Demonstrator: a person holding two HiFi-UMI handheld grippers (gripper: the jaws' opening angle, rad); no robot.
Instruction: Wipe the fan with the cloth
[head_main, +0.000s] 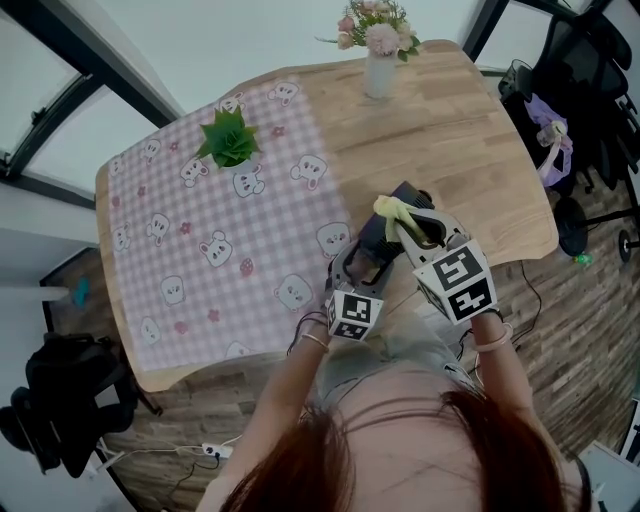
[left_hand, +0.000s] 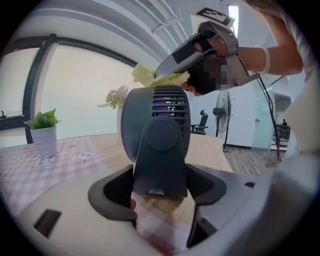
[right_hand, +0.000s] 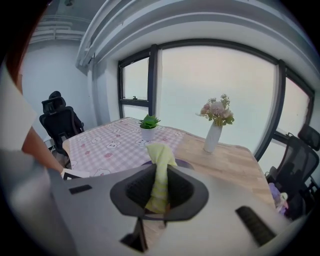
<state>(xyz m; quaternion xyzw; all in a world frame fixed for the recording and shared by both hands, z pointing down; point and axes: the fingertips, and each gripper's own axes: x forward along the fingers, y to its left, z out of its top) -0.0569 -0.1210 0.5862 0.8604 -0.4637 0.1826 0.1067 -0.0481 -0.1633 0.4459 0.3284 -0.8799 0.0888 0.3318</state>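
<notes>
**Wiping the fan's top housing**

My left gripper (left_hand: 162, 192) is clamped on the stand (left_hand: 161, 167) of the fan (left_hand: 156, 107), which sits by the near edge of the table (head_main: 470, 130); my right gripper (right_hand: 159, 192) pinches the yellow cloth (right_hand: 159, 172), whose free end apparently touches the housing top. Hold the stand firm; drag the cloth across the housing with light pressure; avoid tipping the fan.
</notes>
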